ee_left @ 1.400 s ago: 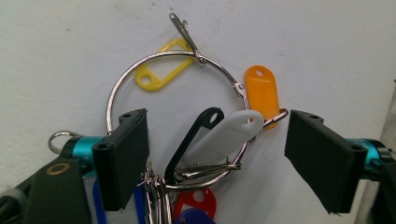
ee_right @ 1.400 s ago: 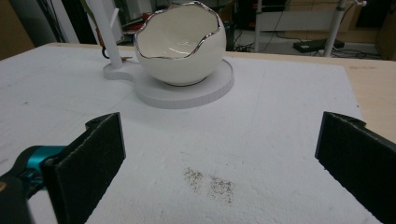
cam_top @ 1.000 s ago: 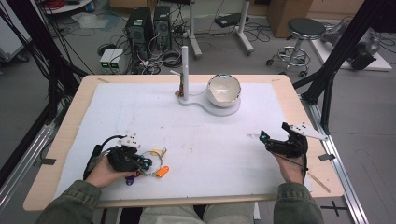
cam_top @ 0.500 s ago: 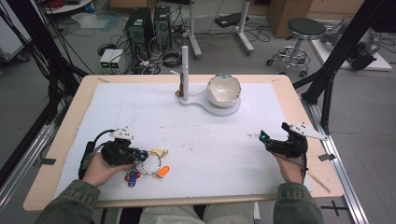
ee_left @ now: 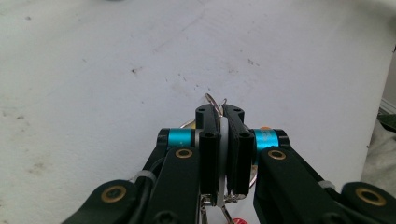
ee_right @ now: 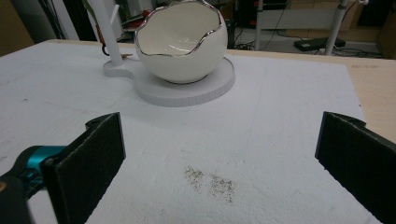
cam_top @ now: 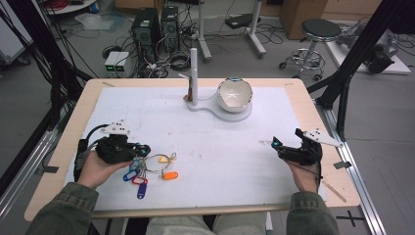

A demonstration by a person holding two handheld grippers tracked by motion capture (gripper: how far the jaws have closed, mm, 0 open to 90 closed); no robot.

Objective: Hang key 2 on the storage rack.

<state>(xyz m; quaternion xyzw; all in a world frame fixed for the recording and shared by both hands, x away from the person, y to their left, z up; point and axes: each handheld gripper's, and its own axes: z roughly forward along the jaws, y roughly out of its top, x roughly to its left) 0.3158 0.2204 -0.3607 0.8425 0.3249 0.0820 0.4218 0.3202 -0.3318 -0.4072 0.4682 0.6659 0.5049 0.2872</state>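
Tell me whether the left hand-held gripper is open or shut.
Shut. In the left gripper view the left hand-held gripper has its jaws nearly together, pinching the key ring, whose wire loop pokes out past the tips.

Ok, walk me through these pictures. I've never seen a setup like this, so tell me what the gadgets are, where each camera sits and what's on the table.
No robot here: a person at a table holds a two-jaw gripper in each hand. The high view looks down from above the person. The other two pictures come from cameras riding on the grippers, looking along their black jaws.

The left gripper is shut on a key ring carrying coloured tags; in its own view the jaws pinch a white tag. The right gripper is open and holds nothing. At the far side an egg-shaped white bowl sits on a white stand with an upright post.
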